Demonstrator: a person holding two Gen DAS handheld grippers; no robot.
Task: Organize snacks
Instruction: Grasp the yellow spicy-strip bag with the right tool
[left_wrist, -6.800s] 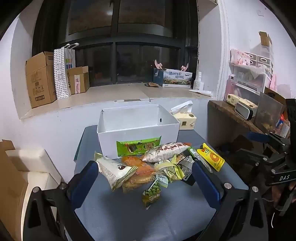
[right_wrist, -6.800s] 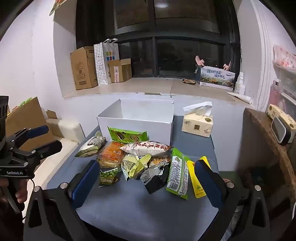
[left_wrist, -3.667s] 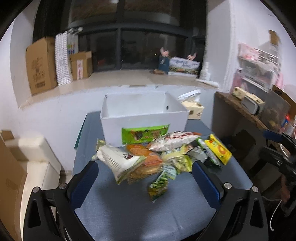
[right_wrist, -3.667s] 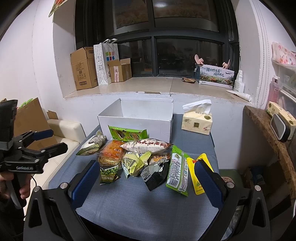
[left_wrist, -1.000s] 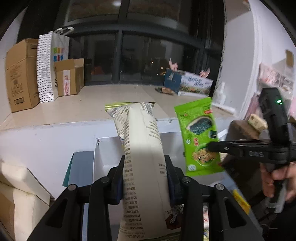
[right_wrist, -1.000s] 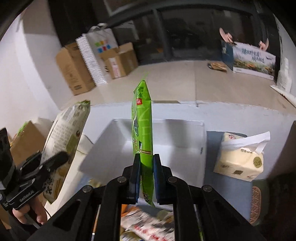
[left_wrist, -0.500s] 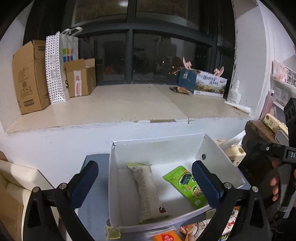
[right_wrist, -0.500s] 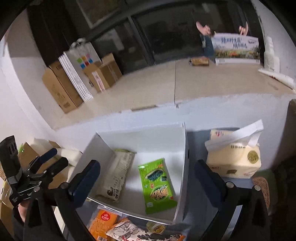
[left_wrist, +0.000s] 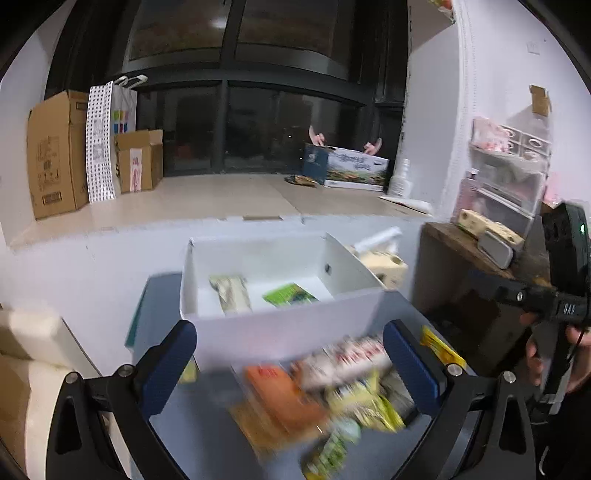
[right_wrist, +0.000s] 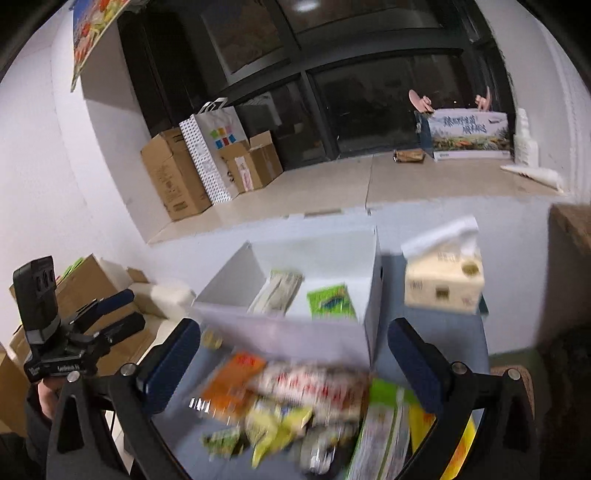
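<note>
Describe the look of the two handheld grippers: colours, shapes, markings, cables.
Both are matte black, angular frames with silver bolts and blue padded fingers. The left gripper carries a boxy black camera block and white lettering, too blurred to read. The right gripper has white lettering on its bar, a small green light on its block, and a thin dark cable by the hand.

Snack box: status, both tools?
Left tool and right tool open, empty. White box holds beige packet and green packet. Snack pile waits in front, unobstructed.
</note>
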